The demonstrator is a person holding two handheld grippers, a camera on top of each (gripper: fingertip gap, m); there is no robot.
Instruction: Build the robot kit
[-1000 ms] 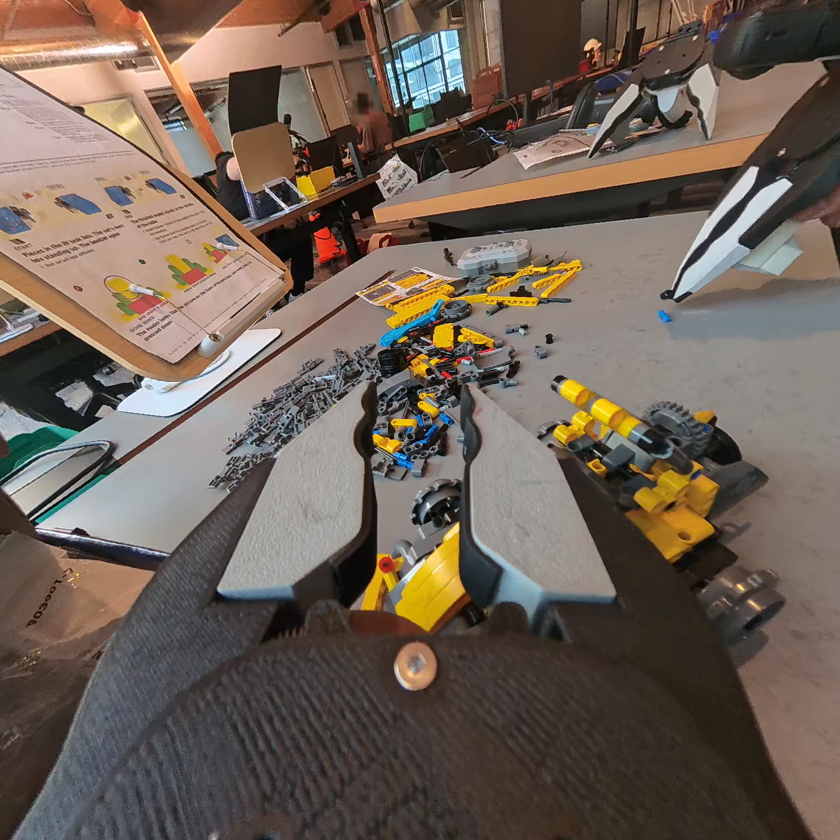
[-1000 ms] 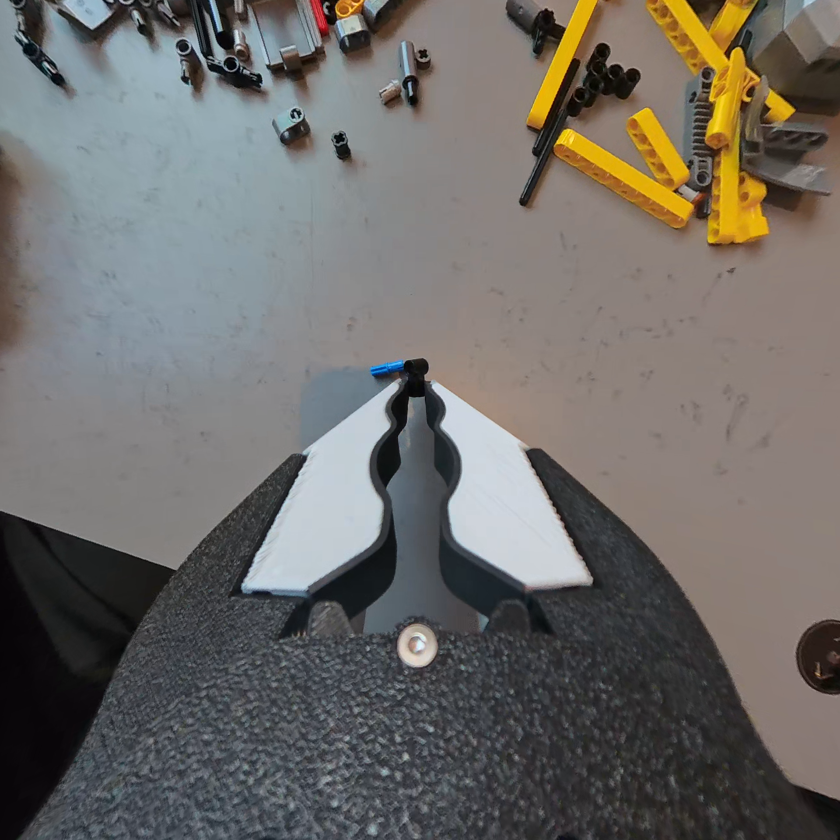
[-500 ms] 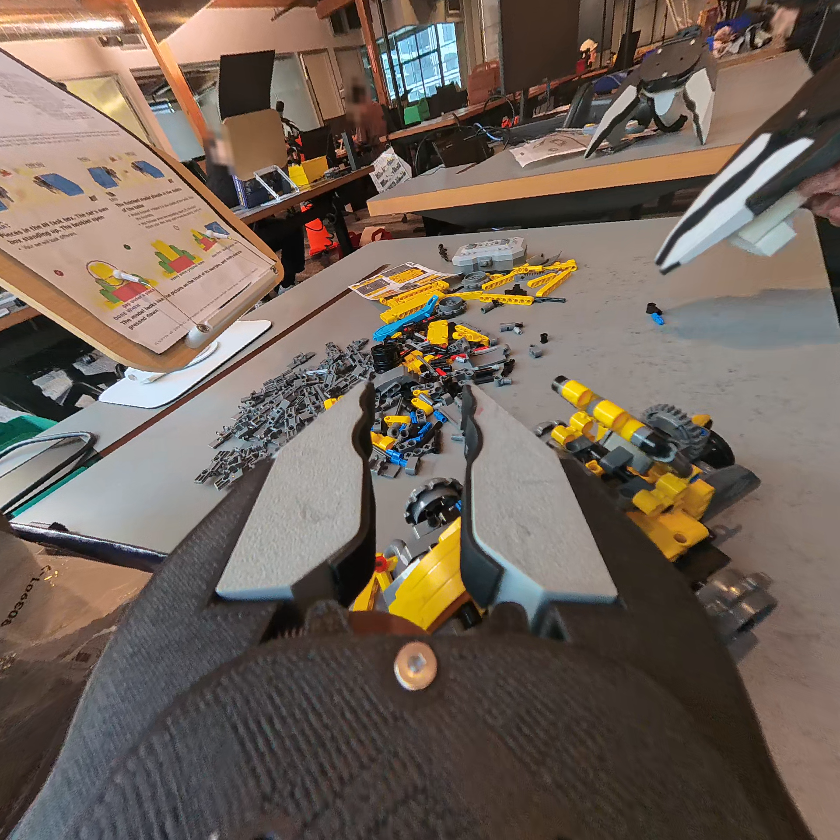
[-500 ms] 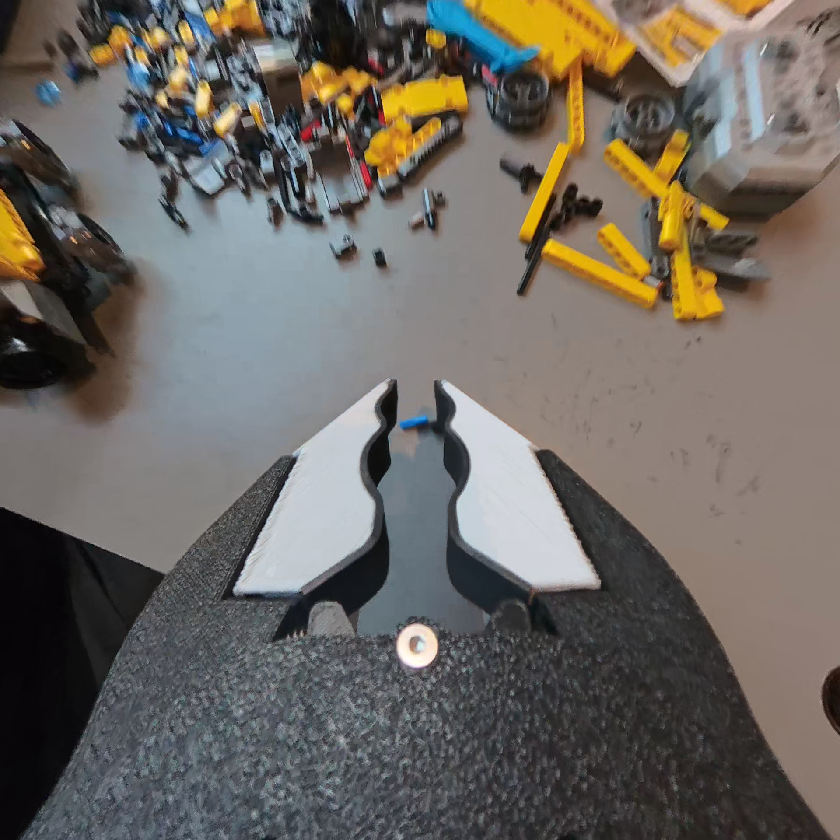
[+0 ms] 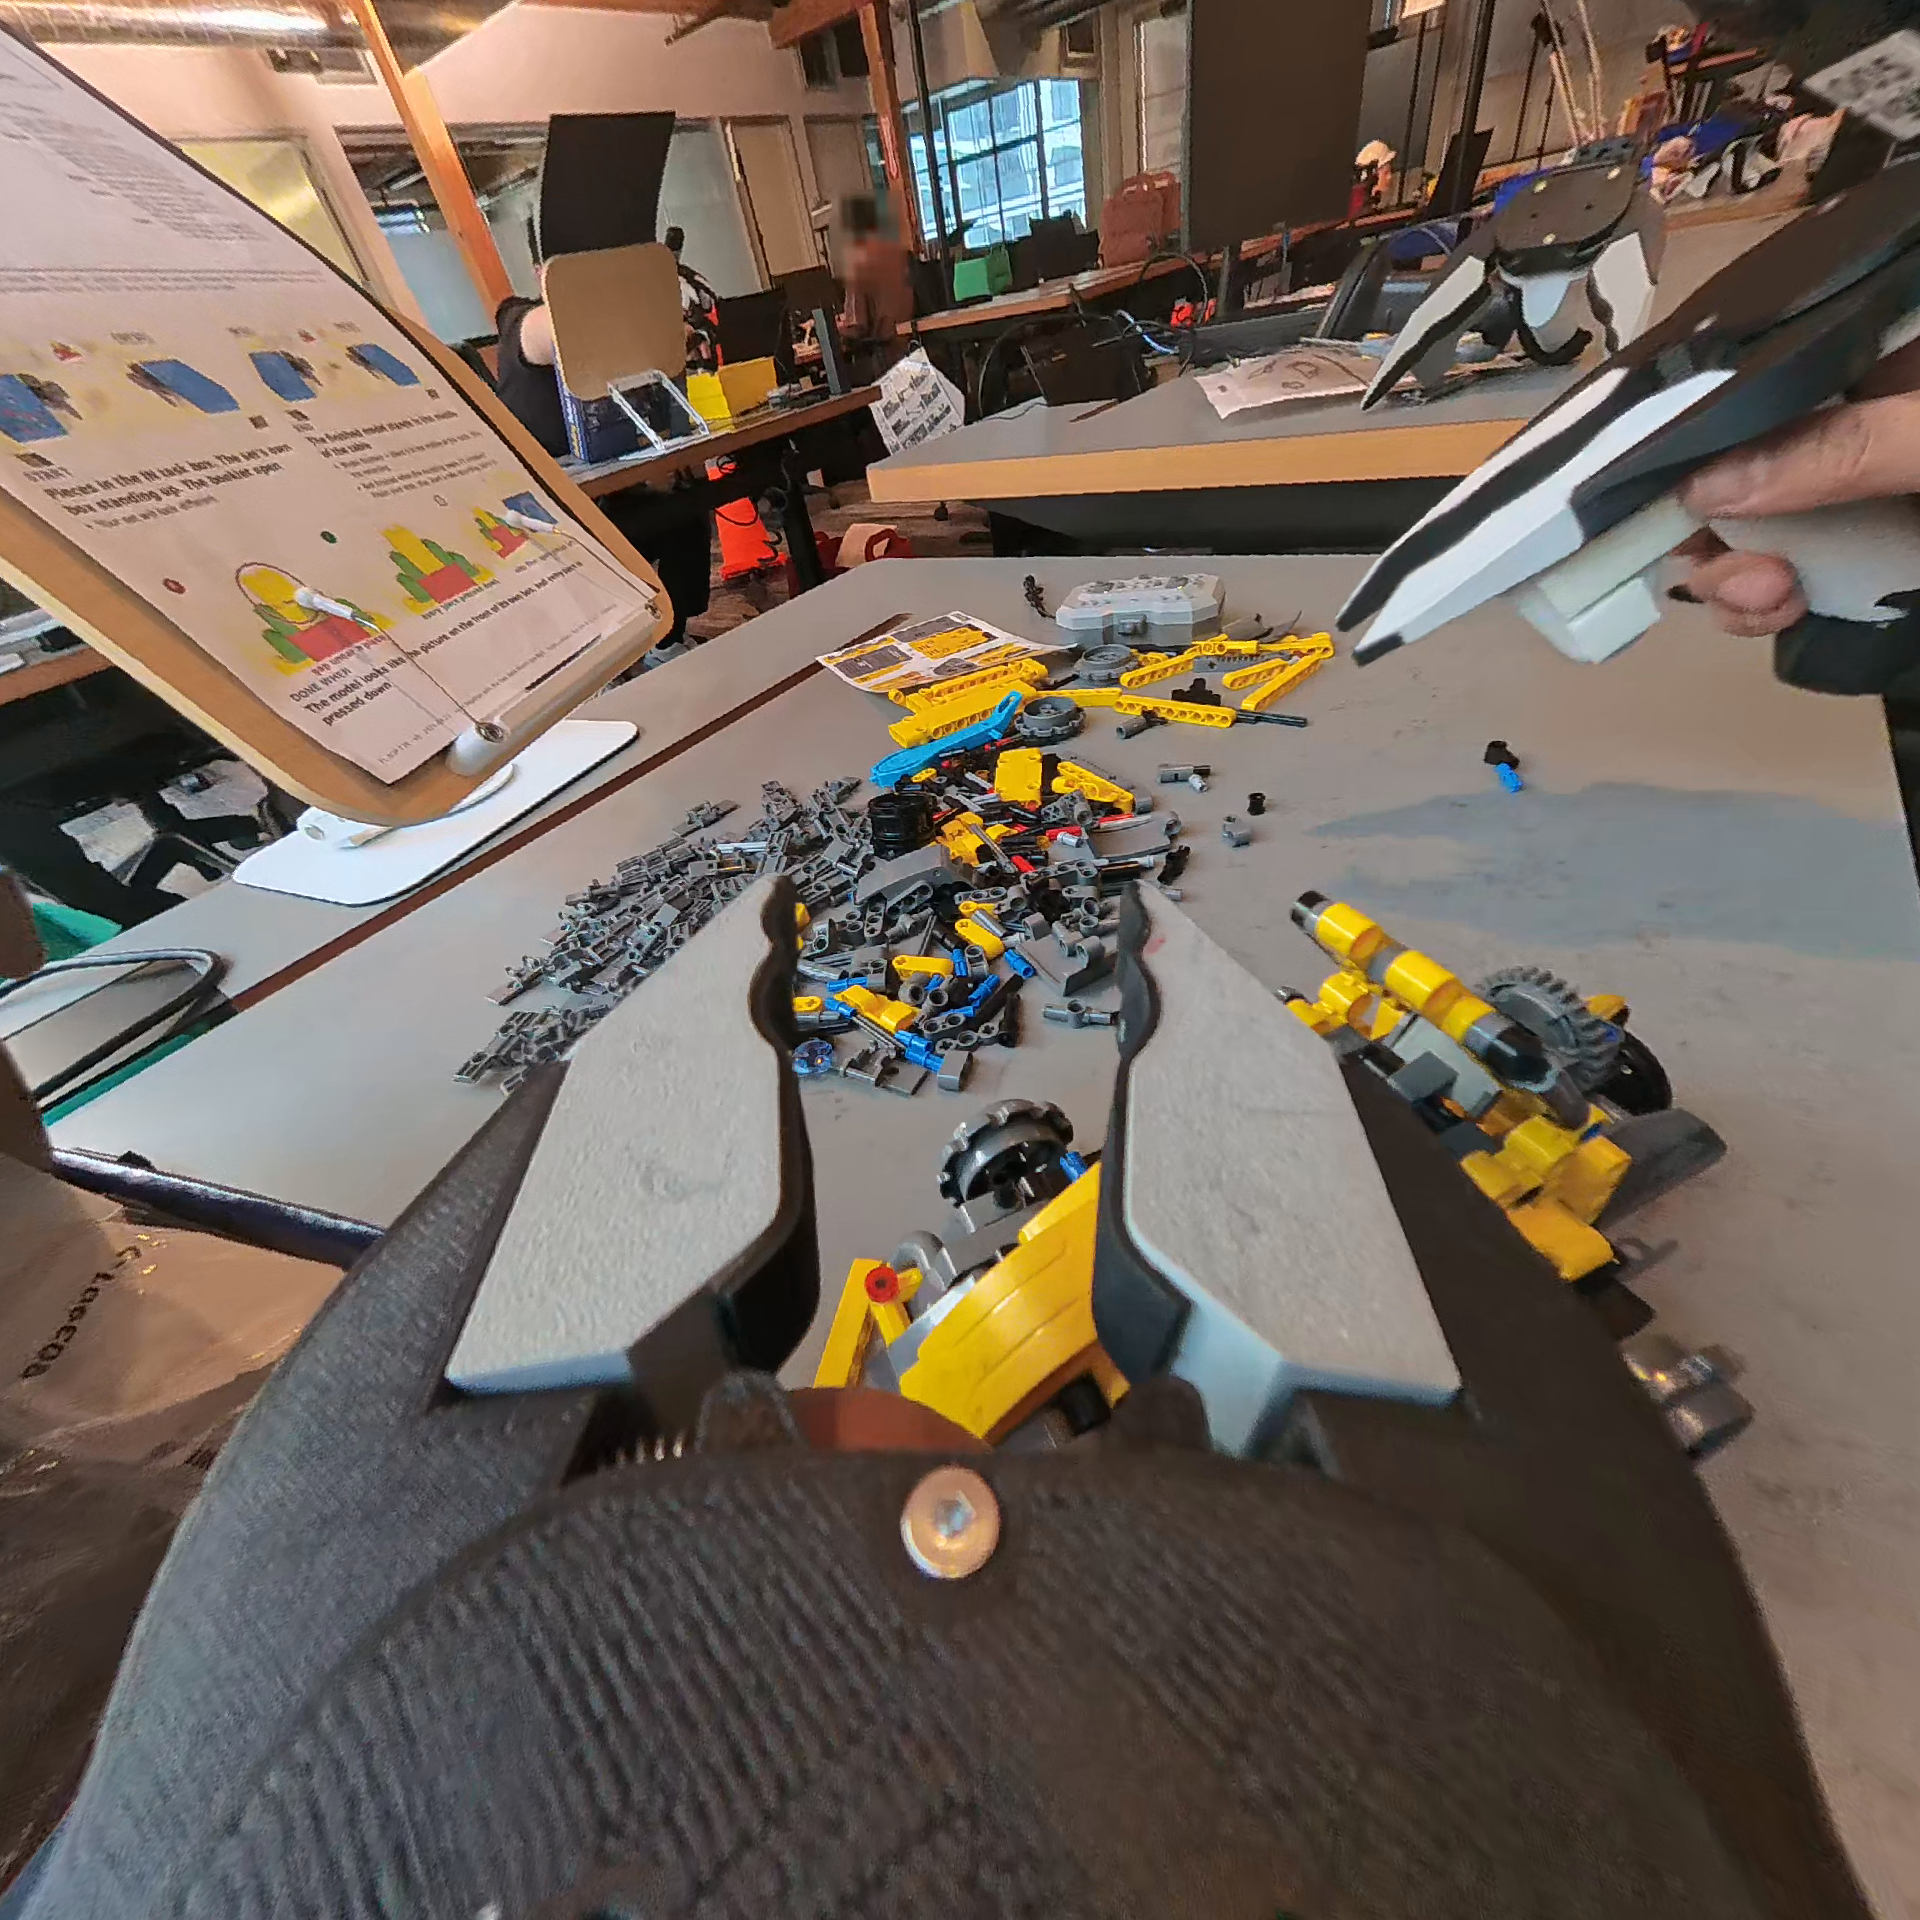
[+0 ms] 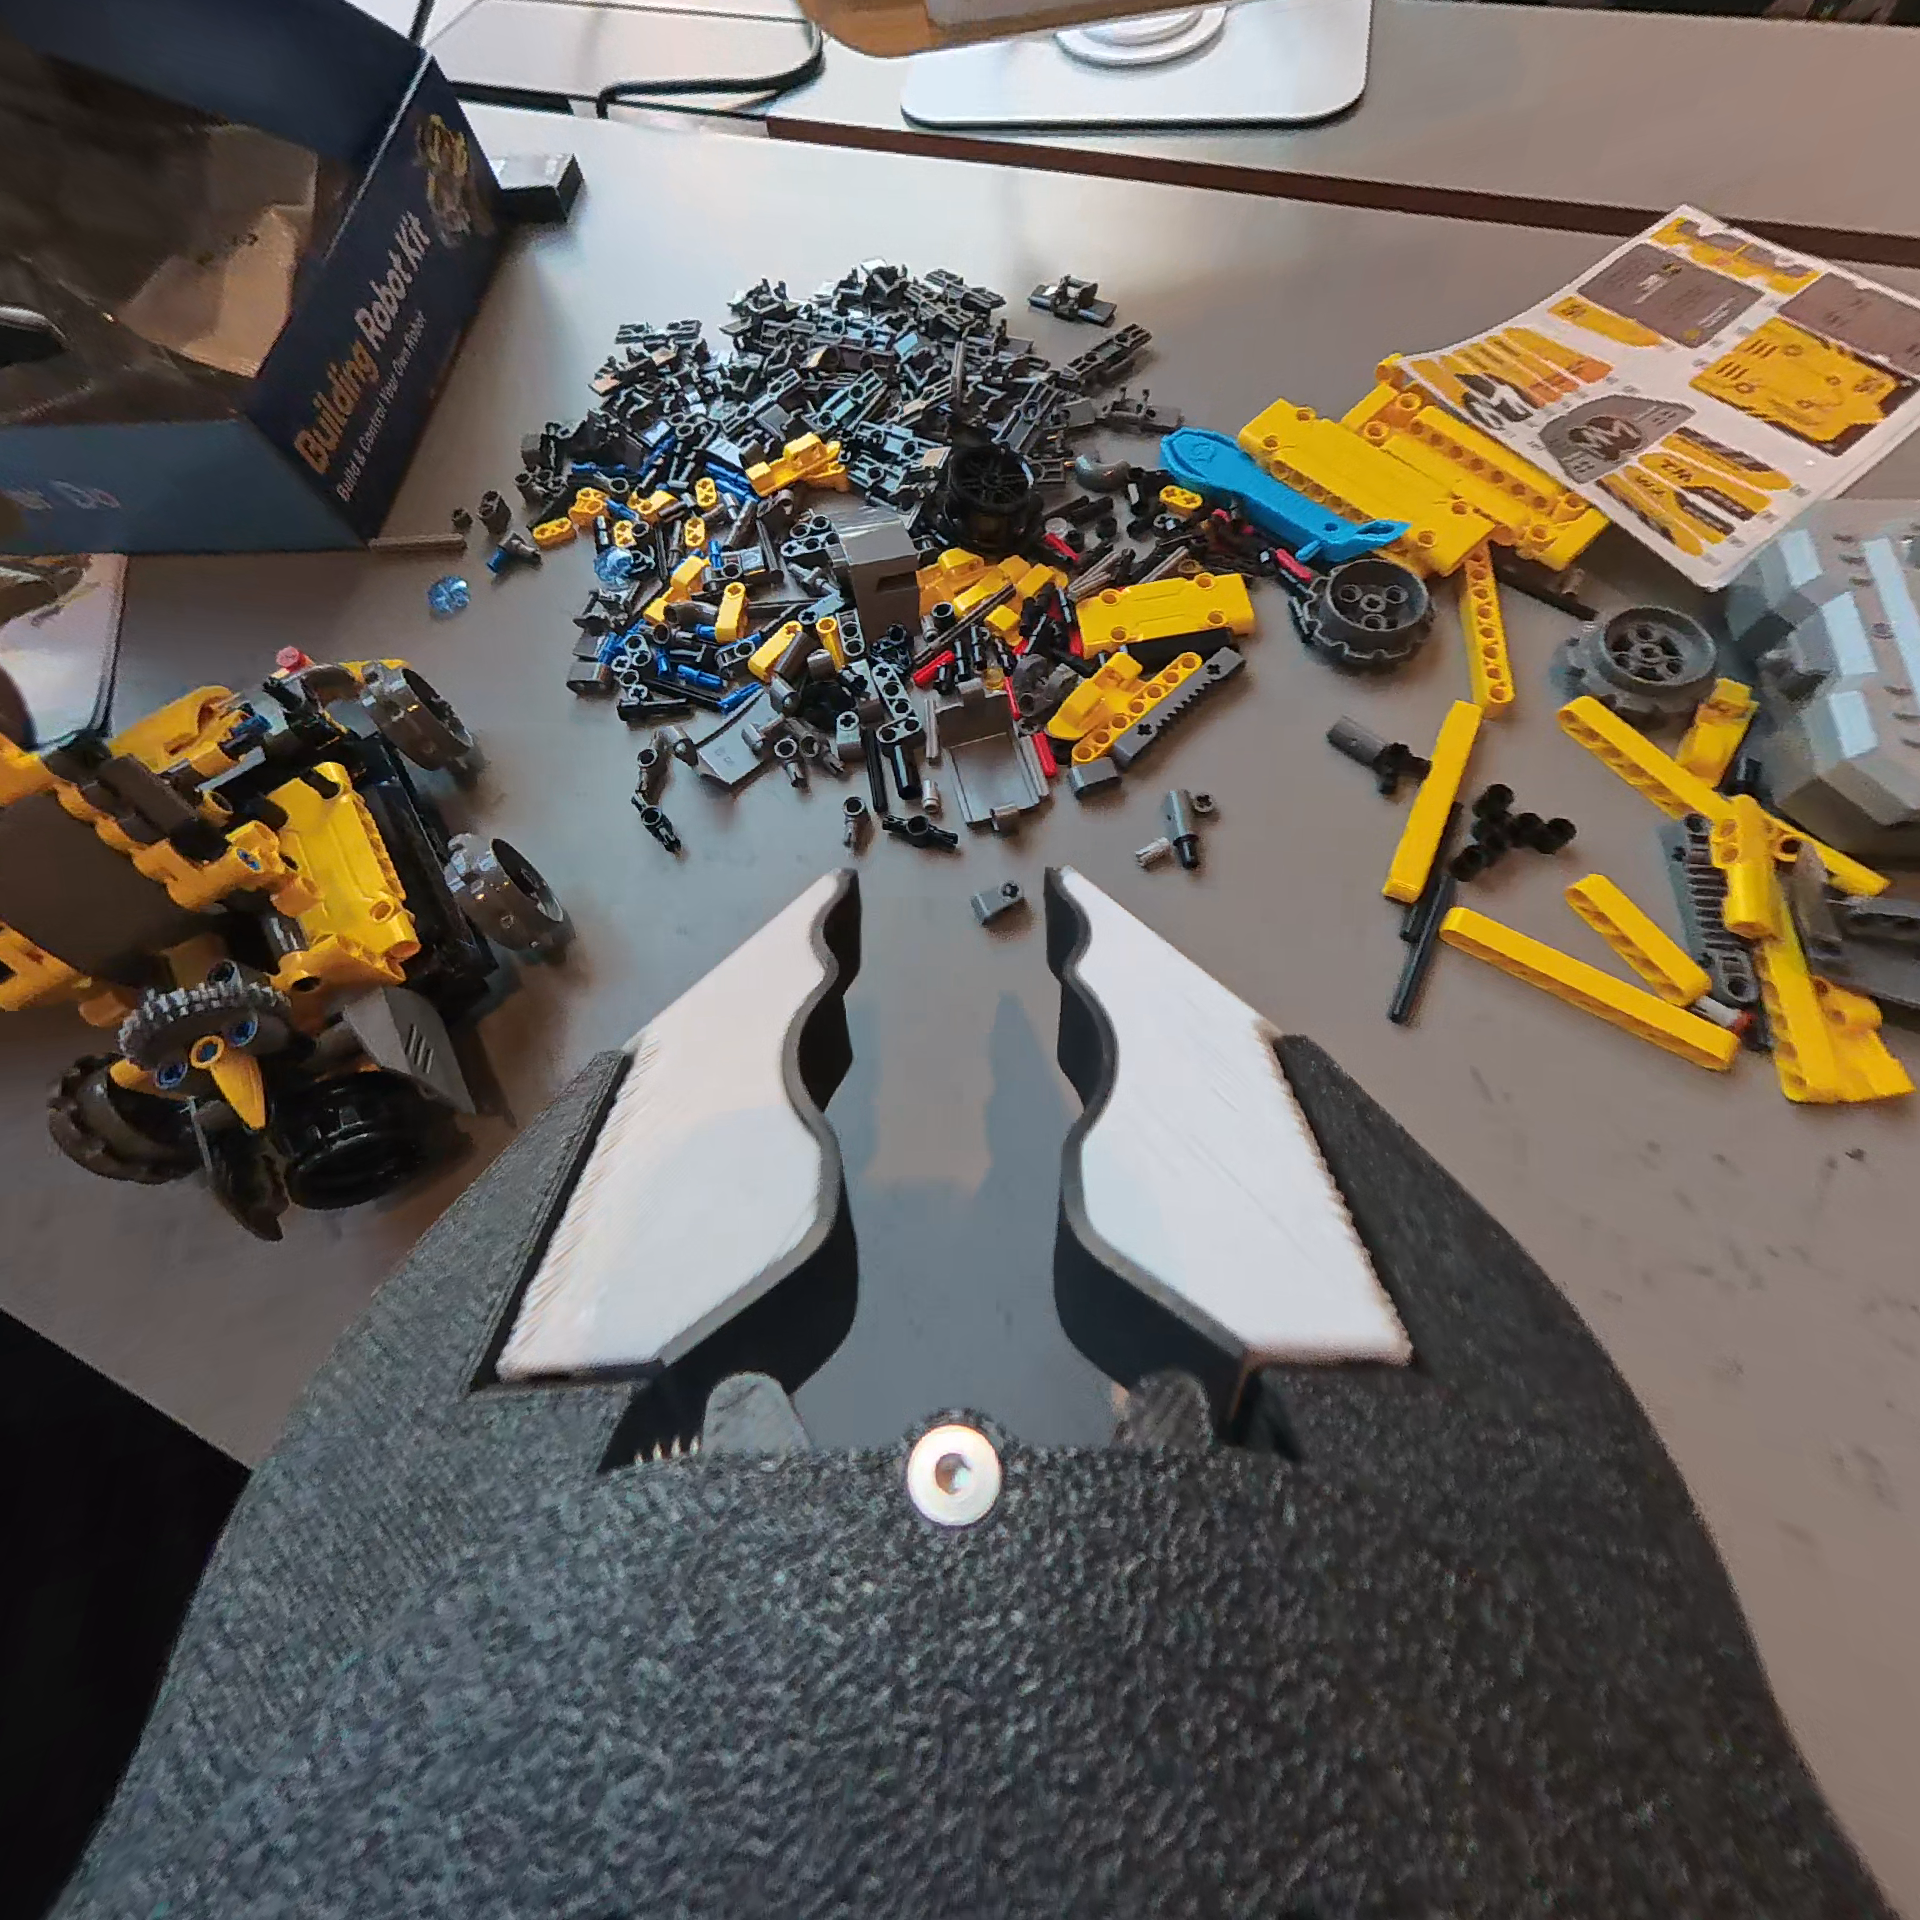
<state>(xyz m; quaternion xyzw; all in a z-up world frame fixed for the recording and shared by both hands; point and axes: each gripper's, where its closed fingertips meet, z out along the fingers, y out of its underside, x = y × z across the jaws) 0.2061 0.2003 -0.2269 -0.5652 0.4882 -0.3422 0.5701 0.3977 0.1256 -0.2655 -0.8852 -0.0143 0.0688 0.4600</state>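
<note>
My left gripper [image 5: 951, 914] is open, its fingers spread over the near end of a yellow and black vehicle model [image 5: 1455, 1049]. A yellow panel of that model [image 5: 997, 1330] lies between the finger bases, close to the right finger. My right gripper [image 6: 951, 883] is open and empty, raised above the table; it also shows in the left wrist view [image 5: 1351, 634], held by a hand. A small grey connector [image 6: 997, 904] lies on the table below its tips. A black connector with a blue pin [image 5: 1501, 764] lies alone on the table under the right gripper. The model [image 6: 260, 883] stands left of it.
A pile of small loose parts [image 6: 831, 623] fills the table's middle, with yellow beams [image 6: 1558, 966], a grey hub [image 6: 1839, 675] and a sticker sheet [image 6: 1714, 384] at the right. A dark blue box [image 6: 260, 364] stands far left. An instruction board on a stand [image 5: 260, 499] leans at the left. The small grey connector [image 6: 997, 904] is about 8 cm from my right fingertips.
My right gripper let go of the black connector with the blue pin, opened wide and rose away from the table. My left gripper opened wider over the model.
</note>
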